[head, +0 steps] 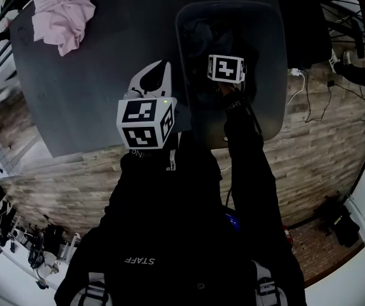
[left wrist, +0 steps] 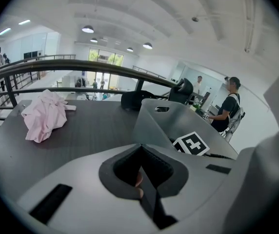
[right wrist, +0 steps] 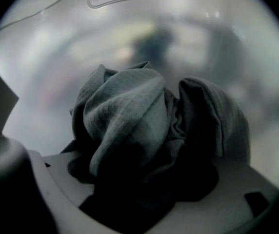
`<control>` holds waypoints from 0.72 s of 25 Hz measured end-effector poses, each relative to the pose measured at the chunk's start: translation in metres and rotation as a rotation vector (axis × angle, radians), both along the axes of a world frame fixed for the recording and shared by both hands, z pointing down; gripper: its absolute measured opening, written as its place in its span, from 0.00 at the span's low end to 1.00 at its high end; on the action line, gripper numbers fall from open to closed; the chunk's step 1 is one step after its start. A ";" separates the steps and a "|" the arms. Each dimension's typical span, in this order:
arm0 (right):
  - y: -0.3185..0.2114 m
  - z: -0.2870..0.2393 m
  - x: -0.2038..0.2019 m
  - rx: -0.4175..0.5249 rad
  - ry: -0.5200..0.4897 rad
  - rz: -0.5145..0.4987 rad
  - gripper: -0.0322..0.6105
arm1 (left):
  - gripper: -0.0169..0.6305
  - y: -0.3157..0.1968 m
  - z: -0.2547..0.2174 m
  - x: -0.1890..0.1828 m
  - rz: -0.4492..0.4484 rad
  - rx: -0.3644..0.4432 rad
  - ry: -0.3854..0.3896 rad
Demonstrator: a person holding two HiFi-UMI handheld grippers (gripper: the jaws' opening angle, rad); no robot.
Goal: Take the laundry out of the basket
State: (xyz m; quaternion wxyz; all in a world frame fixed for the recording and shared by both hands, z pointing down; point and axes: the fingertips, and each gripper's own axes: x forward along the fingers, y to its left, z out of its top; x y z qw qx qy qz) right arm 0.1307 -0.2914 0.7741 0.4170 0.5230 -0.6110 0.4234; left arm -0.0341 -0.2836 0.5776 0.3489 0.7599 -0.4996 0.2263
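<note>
A grey plastic basket stands on the dark table, and its near wall with a handle slot shows in the left gripper view. My right gripper reaches steeply down into it. A crumpled dark grey garment lies at the basket bottom, bunched between the wide-set jaws of the right gripper; the jaws stand wide either side of it. My left gripper hovers over the table left of the basket, its jaws together and empty. A pink garment lies in a heap at the table's far left.
A metal railing runs behind the table. Black objects sit at the table's far edge. A person stands beyond the basket on the right. Cables trail over the brick floor right of the table.
</note>
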 end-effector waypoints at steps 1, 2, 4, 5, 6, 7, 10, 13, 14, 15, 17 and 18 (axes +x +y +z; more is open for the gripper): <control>-0.001 -0.001 -0.002 0.015 0.004 -0.006 0.73 | 0.03 0.001 0.000 0.001 0.001 0.001 -0.001; -0.001 -0.002 -0.004 0.027 0.009 -0.010 0.68 | 0.03 0.003 -0.001 0.001 0.001 0.002 -0.003; -0.002 -0.005 -0.005 0.039 0.016 -0.013 0.59 | 0.03 0.005 -0.003 -0.001 -0.002 0.006 -0.007; -0.002 -0.007 -0.005 0.042 0.013 -0.009 0.56 | 0.03 0.005 -0.005 -0.002 -0.005 0.010 -0.009; -0.002 -0.010 -0.004 0.047 0.004 -0.001 0.52 | 0.03 0.006 -0.008 -0.004 -0.007 0.015 -0.011; -0.002 -0.013 -0.003 0.052 -0.009 0.011 0.48 | 0.03 0.006 -0.011 -0.006 -0.010 0.022 -0.011; -0.001 -0.026 -0.002 0.060 -0.045 0.036 0.42 | 0.03 0.007 -0.024 -0.011 -0.019 0.046 -0.010; 0.003 -0.047 -0.001 0.096 -0.059 0.039 0.41 | 0.03 0.011 -0.037 -0.013 -0.027 0.070 -0.006; 0.003 -0.057 -0.001 0.118 -0.059 0.039 0.41 | 0.03 0.013 -0.042 -0.014 -0.029 0.079 -0.004; 0.002 -0.069 -0.002 0.144 -0.059 0.038 0.41 | 0.03 0.014 -0.046 -0.015 -0.030 0.087 -0.003; 0.001 -0.095 -0.001 0.206 -0.059 0.038 0.41 | 0.03 0.017 -0.054 -0.016 -0.032 0.101 0.001; 0.002 -0.110 -0.001 0.242 -0.058 0.039 0.41 | 0.03 0.019 -0.058 -0.017 -0.032 0.108 0.004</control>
